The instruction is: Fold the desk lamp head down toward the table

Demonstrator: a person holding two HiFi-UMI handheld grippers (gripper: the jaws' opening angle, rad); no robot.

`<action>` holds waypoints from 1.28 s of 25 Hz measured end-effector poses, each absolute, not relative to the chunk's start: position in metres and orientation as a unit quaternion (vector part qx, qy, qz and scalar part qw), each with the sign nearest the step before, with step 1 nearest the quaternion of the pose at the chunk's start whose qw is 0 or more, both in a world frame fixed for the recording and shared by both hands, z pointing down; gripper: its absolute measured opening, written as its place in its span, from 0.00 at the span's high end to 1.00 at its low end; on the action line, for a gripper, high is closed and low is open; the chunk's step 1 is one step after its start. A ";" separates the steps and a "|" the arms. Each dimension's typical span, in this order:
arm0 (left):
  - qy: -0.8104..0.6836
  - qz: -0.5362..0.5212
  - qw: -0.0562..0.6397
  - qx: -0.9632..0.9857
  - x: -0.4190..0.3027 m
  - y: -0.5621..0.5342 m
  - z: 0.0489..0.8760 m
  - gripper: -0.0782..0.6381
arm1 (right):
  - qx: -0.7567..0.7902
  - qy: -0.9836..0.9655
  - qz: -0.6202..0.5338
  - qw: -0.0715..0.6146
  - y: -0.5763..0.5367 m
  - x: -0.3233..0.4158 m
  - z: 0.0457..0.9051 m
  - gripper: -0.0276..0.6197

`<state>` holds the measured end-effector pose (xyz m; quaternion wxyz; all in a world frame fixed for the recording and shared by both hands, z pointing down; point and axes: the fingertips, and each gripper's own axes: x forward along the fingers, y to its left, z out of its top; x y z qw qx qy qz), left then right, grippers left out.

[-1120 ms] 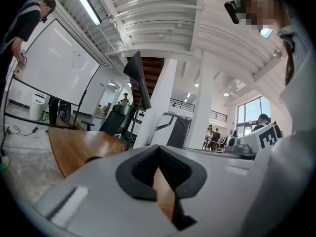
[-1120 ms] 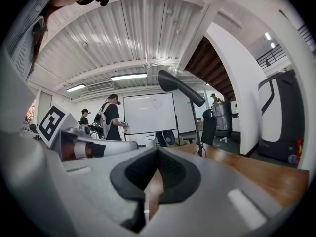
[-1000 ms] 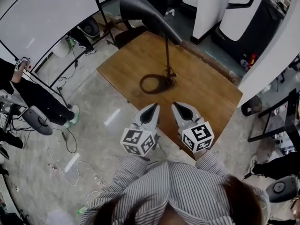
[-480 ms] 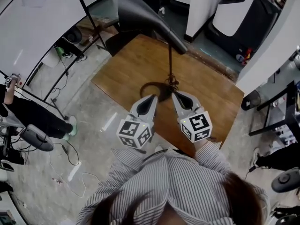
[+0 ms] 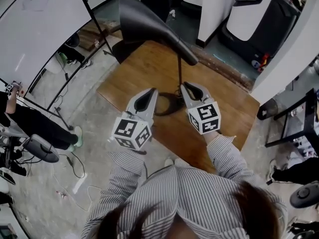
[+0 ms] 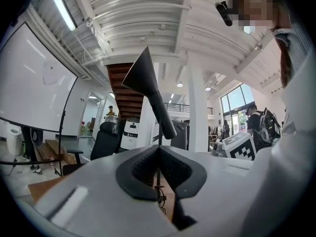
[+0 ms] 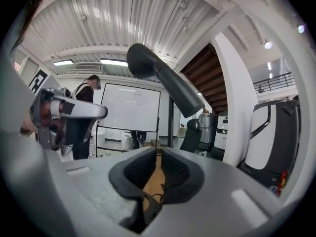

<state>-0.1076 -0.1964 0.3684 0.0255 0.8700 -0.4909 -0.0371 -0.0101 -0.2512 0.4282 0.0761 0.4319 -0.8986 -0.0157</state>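
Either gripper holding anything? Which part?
Nothing held: left gripper is shut, empty; right gripper is opening, nothing between its jaws. The desk lamp stands beyond both.

The lamp's thin pole (image 5: pixel 179 76) stands upright in the middle of the surface (image 5: pixel 224 101), its ring base (image 5: pixel 168 113) lying flat at its near left. The dark cone head (image 5: pixel 144 21) slants up and overhangs the far left corner. Right of the pole the wooden surface lies bare to its edge. A dark chair (image 5: pixel 122 48) stands just beyond the far left edge.
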 end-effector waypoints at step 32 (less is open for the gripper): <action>-0.482 -0.106 -0.203 0.846 -0.146 -0.218 0.158 0.81 | 0.435 -0.888 -0.029 0.144 -0.309 -0.031 0.454 0.87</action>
